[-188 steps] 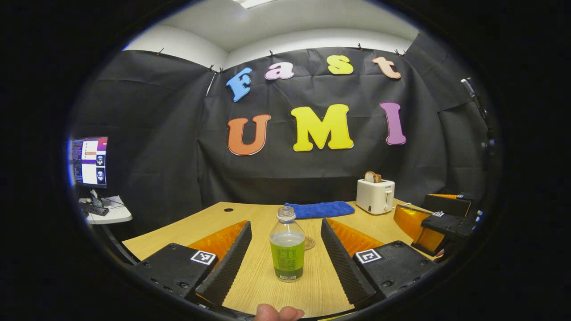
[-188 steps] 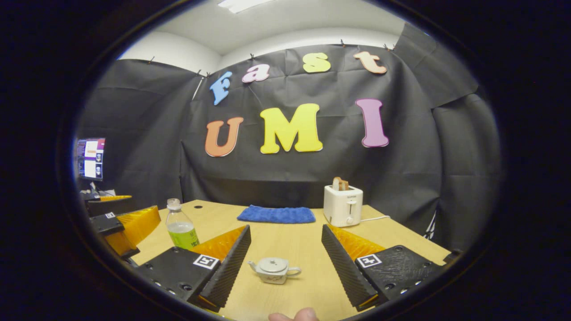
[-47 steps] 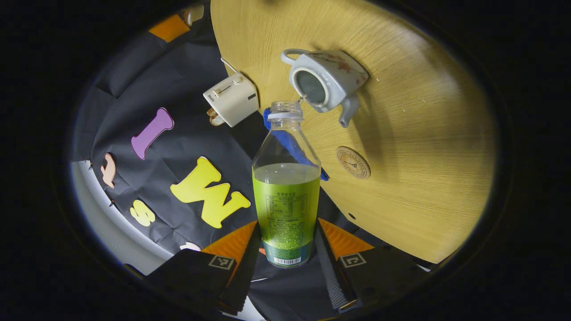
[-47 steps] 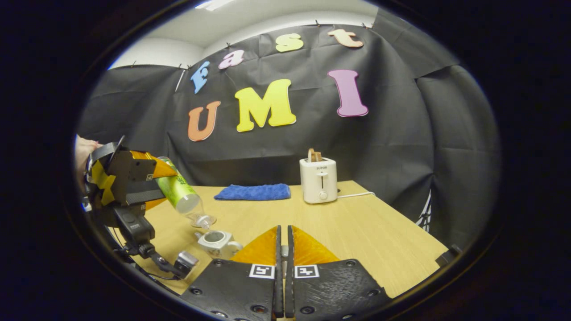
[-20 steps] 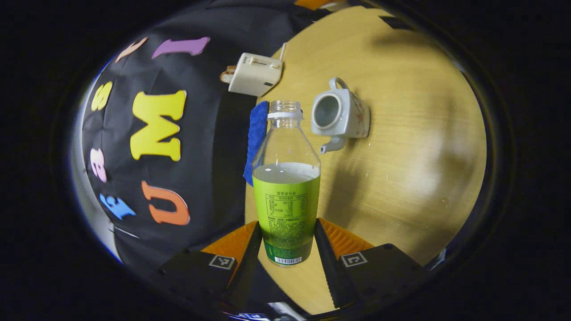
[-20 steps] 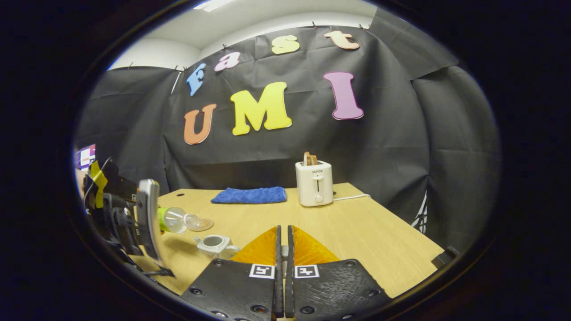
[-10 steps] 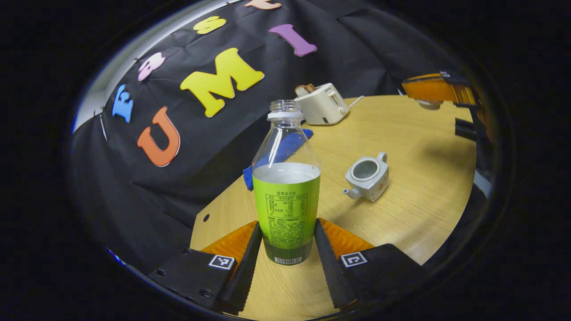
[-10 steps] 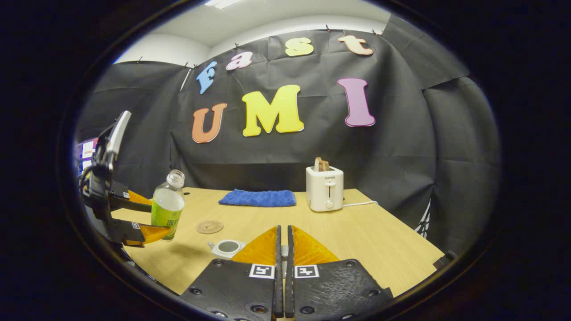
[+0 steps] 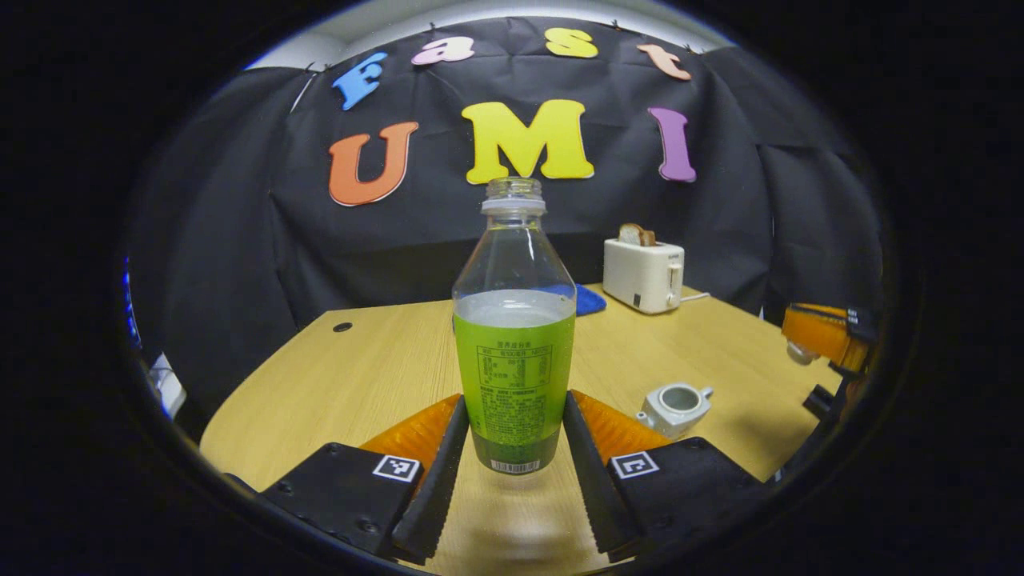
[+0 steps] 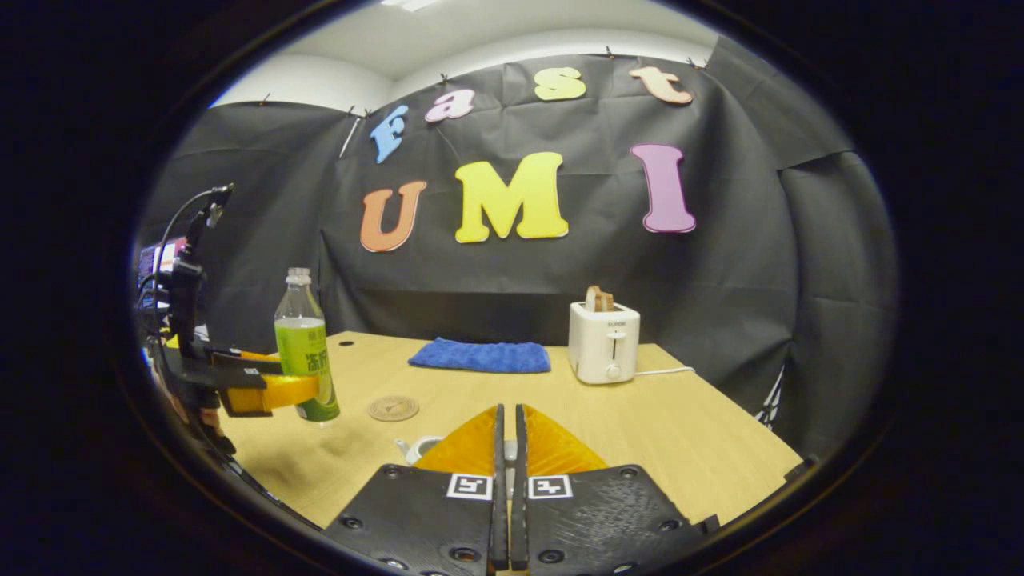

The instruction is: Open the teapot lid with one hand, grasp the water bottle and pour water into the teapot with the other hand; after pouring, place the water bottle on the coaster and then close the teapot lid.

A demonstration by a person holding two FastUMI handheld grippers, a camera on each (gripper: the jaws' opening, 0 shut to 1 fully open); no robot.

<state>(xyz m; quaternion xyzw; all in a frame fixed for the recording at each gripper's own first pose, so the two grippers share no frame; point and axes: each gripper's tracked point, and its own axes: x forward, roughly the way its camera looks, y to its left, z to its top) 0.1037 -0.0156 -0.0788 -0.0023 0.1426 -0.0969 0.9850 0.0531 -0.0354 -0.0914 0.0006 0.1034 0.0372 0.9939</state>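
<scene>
Left gripper [image 9: 512, 456] clamped the water bottle [image 9: 514, 352] upright above the tabletop [image 9: 376, 360], short of the coaster [image 10: 393, 408] (presumably its next stop); right gripper [image 10: 506, 448], jaws pressed together apparently on the lid, kept clear of the open teapot [image 9: 674, 406].

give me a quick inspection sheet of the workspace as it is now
surface: light wooden table, bare in front.
job's things: clear green-labelled water bottle upright, uncapped; small white ceramic teapot open; round brown coaster unoccupied.
clutter: white toaster holding bread; folded blue cloth.
grippers: left gripper shut on the bottle; right gripper shut, grasp hidden.
cables: toaster cord on table.
surroundings: black cloth wall.
</scene>
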